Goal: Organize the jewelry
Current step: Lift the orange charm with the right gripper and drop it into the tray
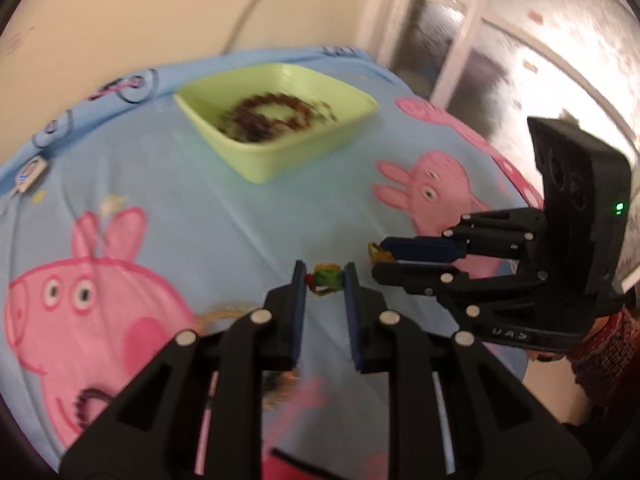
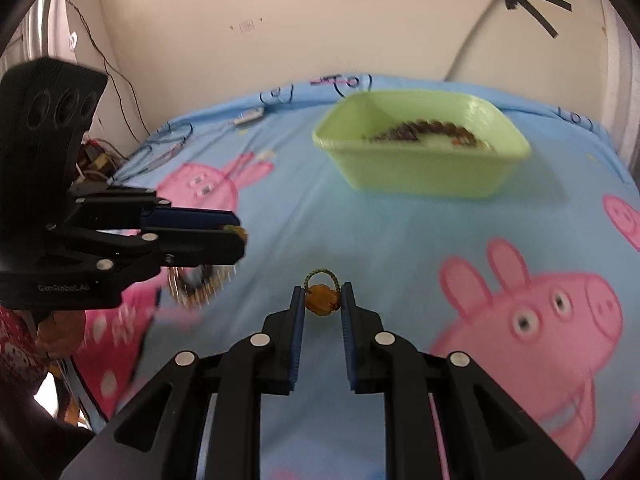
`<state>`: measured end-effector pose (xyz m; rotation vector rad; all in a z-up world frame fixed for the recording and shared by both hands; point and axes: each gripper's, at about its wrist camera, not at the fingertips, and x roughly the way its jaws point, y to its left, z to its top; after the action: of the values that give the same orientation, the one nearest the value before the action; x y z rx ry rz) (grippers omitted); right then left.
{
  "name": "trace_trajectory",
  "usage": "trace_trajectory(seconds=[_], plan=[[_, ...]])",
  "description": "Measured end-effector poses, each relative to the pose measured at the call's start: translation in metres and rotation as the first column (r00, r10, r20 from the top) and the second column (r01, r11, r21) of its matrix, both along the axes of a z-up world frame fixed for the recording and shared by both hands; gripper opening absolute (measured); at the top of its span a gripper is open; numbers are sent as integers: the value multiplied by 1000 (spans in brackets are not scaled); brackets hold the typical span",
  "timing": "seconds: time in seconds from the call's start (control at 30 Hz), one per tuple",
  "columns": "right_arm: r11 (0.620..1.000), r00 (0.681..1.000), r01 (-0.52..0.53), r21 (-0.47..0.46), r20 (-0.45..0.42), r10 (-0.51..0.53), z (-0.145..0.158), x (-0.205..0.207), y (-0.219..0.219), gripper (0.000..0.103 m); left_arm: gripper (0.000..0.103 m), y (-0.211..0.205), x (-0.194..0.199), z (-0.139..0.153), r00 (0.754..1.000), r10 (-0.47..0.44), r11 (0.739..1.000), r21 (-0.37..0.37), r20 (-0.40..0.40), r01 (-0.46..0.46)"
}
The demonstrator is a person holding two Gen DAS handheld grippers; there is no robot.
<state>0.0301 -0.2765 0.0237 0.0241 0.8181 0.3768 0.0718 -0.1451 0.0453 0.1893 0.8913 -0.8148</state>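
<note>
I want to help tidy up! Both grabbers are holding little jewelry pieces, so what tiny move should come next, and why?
Probably carry the right gripper forward toward the green tray. It pinches an orange bead piece, the tray lies straight ahead with a dark bead string already inside, and the left gripper holds its own colorful piece off to the side.

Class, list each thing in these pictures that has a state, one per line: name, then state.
Left tongs: shut on a green bead piece.
Right tongs: shut on an orange bead piece.
Green tray: upright, holding beaded jewelry.
Bangle: on the bedsheet, blurred.
</note>
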Motion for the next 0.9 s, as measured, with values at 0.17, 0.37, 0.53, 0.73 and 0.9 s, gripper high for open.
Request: trace_trajectory(seconds=[0.17,0.37,0.53,0.73,0.9], plan=[[999,1000,-13,-34,7,13,-5,-22,0,0,18,-16,-19,-15,1000,-27,998,49,5,27],[1000,999,6,-11,42,-6,-4,-33,-8,13,37,-11,-22,-21,1000,-12,996,85,-1,12],[1000,998,4,-10,61,-3,0,-36,-11,19,38,-5,-28,-15,1000,-15,996,83,19,14],[999,998,-25,-44,52,28,-3,-32,-3,19,38,-14,-30,-23,999,-35,993,114,20,32],[998,999,-33,-56,25,34,-6,-26,0,19,38,-17,-30,-26,999,-32,993,114,25,29]])
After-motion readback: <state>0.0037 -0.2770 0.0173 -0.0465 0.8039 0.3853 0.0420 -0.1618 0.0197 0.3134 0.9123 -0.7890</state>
